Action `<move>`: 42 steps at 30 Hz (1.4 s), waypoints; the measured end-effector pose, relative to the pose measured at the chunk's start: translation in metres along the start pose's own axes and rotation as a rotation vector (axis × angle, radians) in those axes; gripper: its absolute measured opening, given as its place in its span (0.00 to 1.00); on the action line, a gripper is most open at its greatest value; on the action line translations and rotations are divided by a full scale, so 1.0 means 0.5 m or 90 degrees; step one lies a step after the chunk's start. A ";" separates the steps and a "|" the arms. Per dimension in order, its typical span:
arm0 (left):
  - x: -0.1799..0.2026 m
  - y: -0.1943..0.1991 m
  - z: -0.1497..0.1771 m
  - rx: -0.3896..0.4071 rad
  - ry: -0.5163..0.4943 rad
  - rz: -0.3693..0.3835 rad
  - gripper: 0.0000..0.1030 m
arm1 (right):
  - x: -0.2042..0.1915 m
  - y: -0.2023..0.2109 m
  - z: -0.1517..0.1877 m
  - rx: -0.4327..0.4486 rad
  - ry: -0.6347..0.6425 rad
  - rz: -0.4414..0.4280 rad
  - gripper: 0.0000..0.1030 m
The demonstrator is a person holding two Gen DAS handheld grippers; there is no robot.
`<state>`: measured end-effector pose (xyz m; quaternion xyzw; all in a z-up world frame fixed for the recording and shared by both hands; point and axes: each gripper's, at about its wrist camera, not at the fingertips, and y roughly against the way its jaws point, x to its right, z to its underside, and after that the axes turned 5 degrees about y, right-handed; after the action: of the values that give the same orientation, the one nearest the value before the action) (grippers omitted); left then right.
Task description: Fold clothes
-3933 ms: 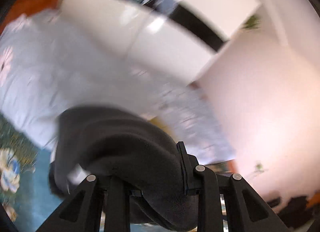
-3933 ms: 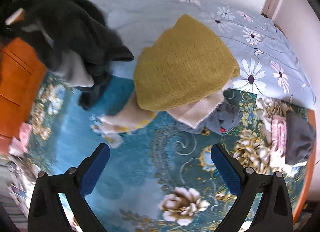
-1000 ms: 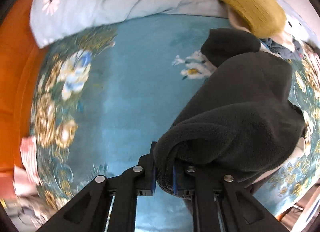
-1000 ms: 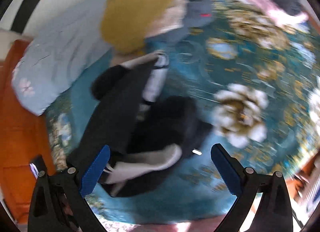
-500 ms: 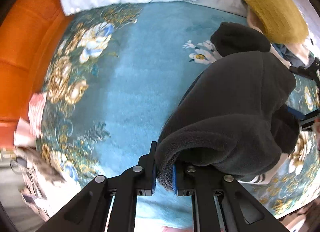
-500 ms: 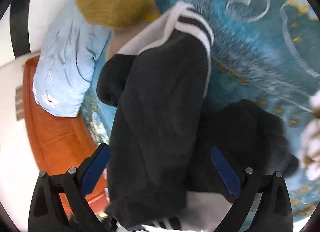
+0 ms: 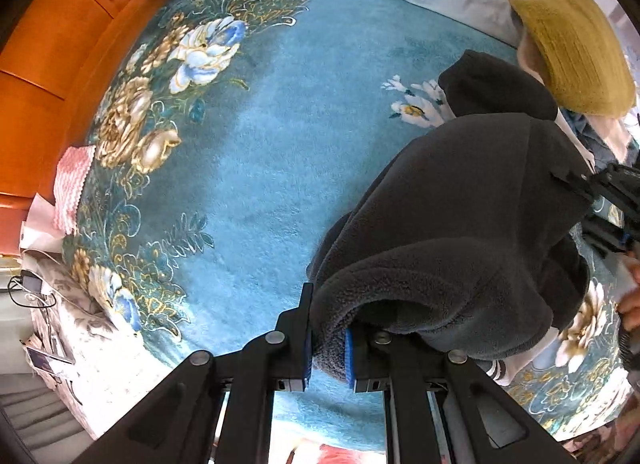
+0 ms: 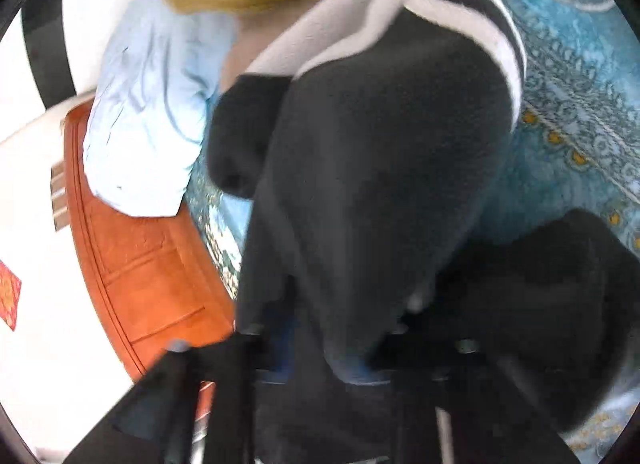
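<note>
Charcoal fleece garment (image 7: pixel 472 223), bunched, white-striped cuff, left hand-held gripper (image 7: pixel 328 340) clamped on its edge, right hand-held gripper (image 8: pixel 332 360) blurred, grip unclear

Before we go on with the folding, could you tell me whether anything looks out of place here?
Nothing damaged or spilled. The dark fleece garment lies bunched rather than flat on the blue floral blanket, pinched by the left gripper. The right wrist view is blurred.
</note>
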<state>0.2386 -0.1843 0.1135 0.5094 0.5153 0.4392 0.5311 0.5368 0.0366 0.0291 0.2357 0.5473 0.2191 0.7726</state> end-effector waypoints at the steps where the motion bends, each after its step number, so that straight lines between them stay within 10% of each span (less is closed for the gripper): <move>1: -0.002 0.001 0.001 0.002 0.001 0.003 0.12 | -0.017 0.008 0.004 -0.002 0.012 0.000 0.07; 12: -0.045 0.241 0.009 0.222 -0.031 0.102 0.11 | -0.295 0.232 0.070 0.114 0.208 -0.063 0.06; 23: -0.208 0.624 0.095 0.516 -0.138 0.339 0.11 | -0.569 0.574 0.413 0.399 0.416 -0.148 0.05; 33: -0.312 0.611 0.295 0.516 -0.262 0.410 0.11 | -0.462 0.720 0.700 0.503 0.414 -0.125 0.05; 42: -0.193 0.600 0.283 0.425 -0.313 0.402 0.11 | -0.358 0.755 0.644 0.462 0.349 -0.065 0.05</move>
<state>0.3891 -0.2638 0.4140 0.8695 0.3089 0.2574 0.2869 0.7575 0.1890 0.4832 0.3975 0.7837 0.0292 0.4763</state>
